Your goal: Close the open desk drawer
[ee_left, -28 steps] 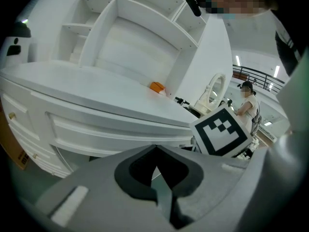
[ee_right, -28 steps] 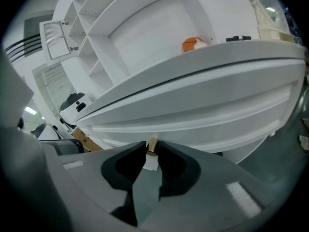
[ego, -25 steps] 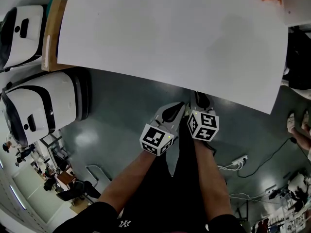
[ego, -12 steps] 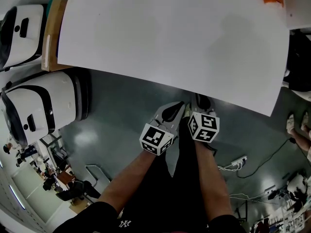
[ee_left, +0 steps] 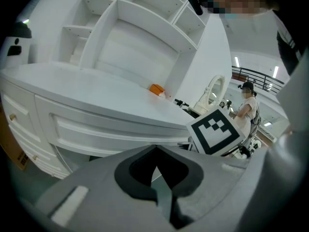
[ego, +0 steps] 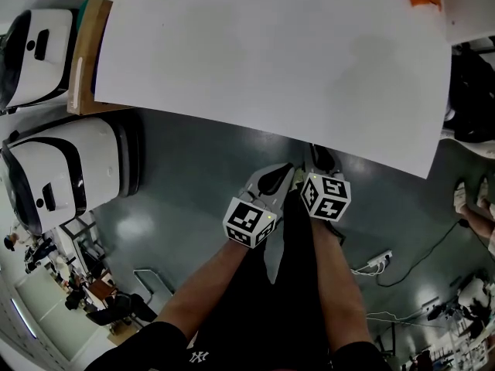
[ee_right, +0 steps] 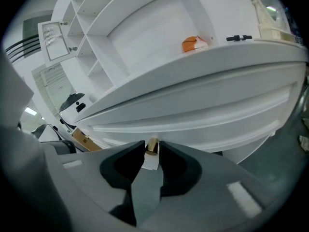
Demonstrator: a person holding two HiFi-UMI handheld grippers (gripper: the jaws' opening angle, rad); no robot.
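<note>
Grippers sit side by side just below the front edge of the broad white tabletop (ego: 271, 52). The right gripper (ee_right: 151, 153) has its jaws clamped on the small round brass knob (ee_right: 151, 145) of the white panelled desk drawer (ee_right: 207, 108), whose front lies tucked under the tabletop's lip. The left gripper (ee_left: 155, 153) has its jaws pressed together on nothing and faces the desk front. A small orange object (ee_left: 156, 89) lies far back on the tabletop.

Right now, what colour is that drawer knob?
The knob is brassy gold, clearest in right gripper view.

text: NY monogram | on: black garment (ego: 199, 355) | other legible print: none
</note>
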